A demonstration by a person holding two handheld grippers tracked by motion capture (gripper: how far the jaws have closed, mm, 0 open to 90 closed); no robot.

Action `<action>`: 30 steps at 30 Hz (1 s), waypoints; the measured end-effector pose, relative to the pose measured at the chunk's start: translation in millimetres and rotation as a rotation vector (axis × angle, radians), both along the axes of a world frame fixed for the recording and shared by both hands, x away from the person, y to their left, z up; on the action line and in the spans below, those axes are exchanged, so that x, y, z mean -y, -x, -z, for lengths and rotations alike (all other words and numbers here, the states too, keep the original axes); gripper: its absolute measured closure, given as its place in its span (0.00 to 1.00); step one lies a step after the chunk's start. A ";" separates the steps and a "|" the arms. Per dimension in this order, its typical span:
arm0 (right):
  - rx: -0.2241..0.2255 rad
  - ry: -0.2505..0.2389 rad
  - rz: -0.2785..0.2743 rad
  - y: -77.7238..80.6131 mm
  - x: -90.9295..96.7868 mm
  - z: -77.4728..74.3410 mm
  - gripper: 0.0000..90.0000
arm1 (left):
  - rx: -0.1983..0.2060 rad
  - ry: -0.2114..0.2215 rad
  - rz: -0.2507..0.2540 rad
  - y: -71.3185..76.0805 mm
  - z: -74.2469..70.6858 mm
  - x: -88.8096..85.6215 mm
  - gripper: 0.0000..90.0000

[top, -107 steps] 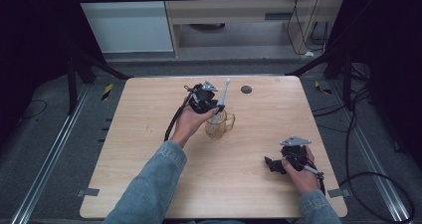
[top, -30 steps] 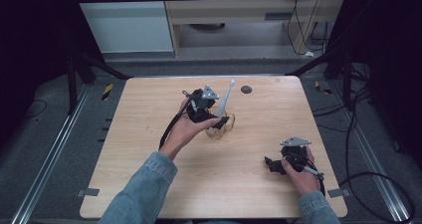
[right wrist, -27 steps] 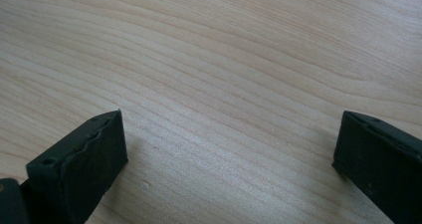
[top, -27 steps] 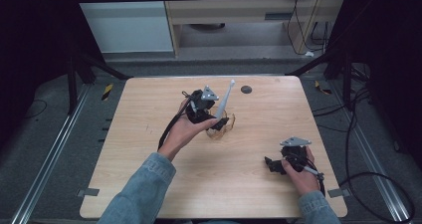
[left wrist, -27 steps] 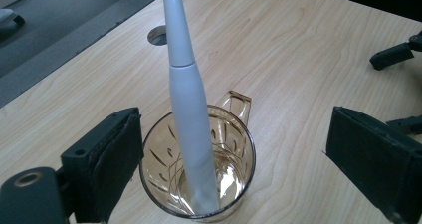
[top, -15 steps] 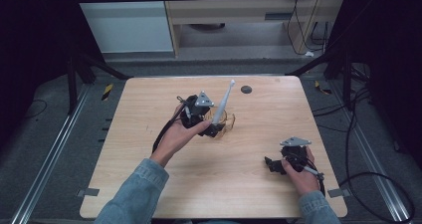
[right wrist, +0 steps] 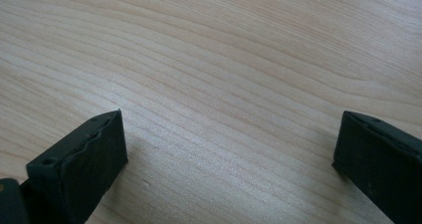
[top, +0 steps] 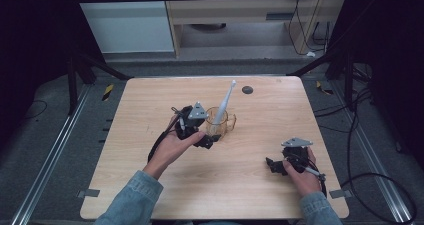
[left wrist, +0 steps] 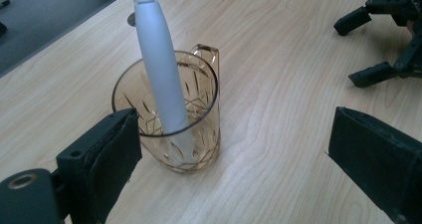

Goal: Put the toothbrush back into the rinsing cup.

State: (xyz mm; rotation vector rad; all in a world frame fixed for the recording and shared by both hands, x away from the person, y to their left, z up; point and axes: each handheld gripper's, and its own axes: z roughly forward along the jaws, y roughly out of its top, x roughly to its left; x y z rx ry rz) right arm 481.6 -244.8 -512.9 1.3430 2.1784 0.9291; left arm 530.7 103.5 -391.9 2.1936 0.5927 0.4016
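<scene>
My left gripper [top: 209,140] is spread wide, just beside the amber glass cup [top: 220,122] at the table [top: 135,105] middle. A white toothbrush [top: 223,103] leans inside it. My right gripper [top: 272,166] rests spread apart.

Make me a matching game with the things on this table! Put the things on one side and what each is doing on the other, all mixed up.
Things:
1. toothbrush
2. cup
3. left gripper
4. right gripper

States:
A. amber glass, upright on the table
B. open, jaws near the cup, not gripping it
C. white, leaning inside the cup
D. open, over bare wood near the table's right front

Pairs: 1-C, 2-A, 3-B, 4-D
</scene>
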 end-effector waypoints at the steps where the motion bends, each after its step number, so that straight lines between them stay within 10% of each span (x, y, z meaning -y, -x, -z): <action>1: 0.000 0.000 0.000 0.0 0.0 0.0 0.00 | 0.000 -0.001 0.000 1.1 1.4 -1.5 0.06; 30: 0.001 -0.001 -0.001 0.3 -0.2 0.1 0.00 | -0.085 -0.025 -0.175 3.7 48.9 -55.3 0.07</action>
